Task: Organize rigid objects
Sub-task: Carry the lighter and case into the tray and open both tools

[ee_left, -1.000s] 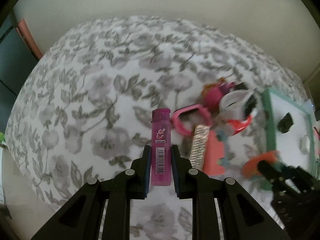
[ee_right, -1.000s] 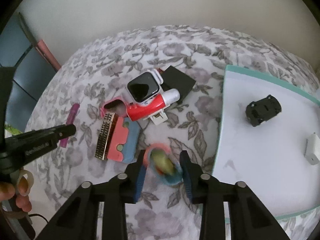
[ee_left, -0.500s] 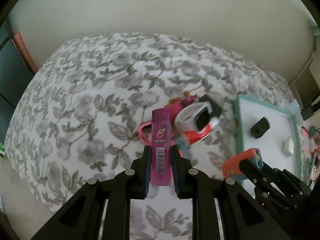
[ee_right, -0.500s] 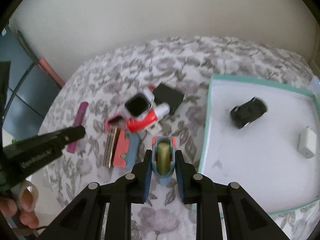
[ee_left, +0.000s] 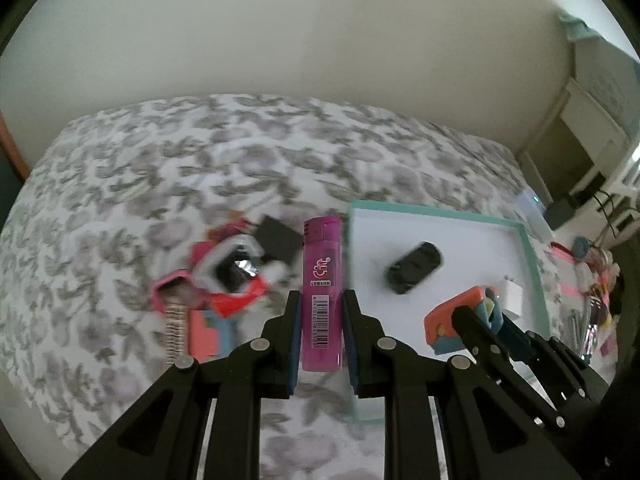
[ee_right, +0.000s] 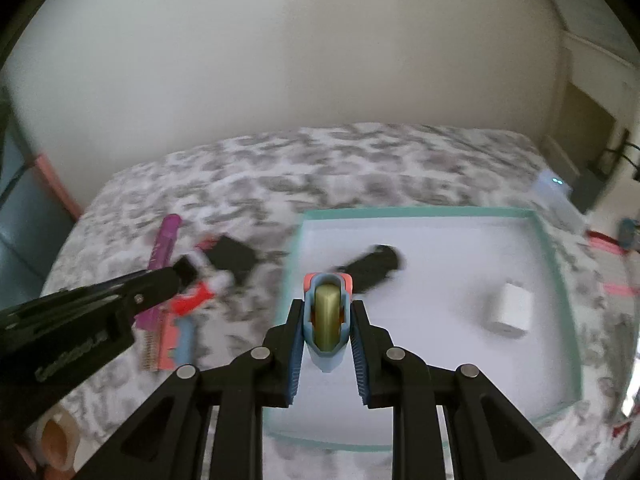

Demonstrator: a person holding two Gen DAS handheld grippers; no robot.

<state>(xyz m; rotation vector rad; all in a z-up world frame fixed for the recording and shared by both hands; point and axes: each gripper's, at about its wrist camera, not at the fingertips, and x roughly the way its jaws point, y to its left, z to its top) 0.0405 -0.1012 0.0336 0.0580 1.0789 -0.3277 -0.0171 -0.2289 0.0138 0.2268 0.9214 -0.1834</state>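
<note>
My left gripper [ee_left: 320, 316] is shut on a pink lighter [ee_left: 322, 288] that stands upright between its pads, above the left rim of the teal-edged white tray [ee_left: 532, 264]. My right gripper [ee_right: 326, 320] is shut on a small blue and orange toy with a yellow wheel [ee_right: 328, 316], held over the tray [ee_right: 560, 280]. The same toy [ee_left: 460, 316] shows in the left wrist view, low over the tray's right half. In the tray lie a black toy car [ee_left: 416, 266] and a white charger plug [ee_right: 510, 308].
On the floral bedspread [ee_left: 160, 168] left of the tray lies a pile: a smartwatch on a red stand [ee_left: 230, 276], a black box [ee_left: 278, 236], a pink frame and a gold comb-like piece [ee_left: 176, 328]. Clutter lies right of the tray, a wall behind.
Both grippers have moved right and risen with their loads. The lighter now stands over the tray's left rim and the toy has gone from the bedspread to above the tray.
</note>
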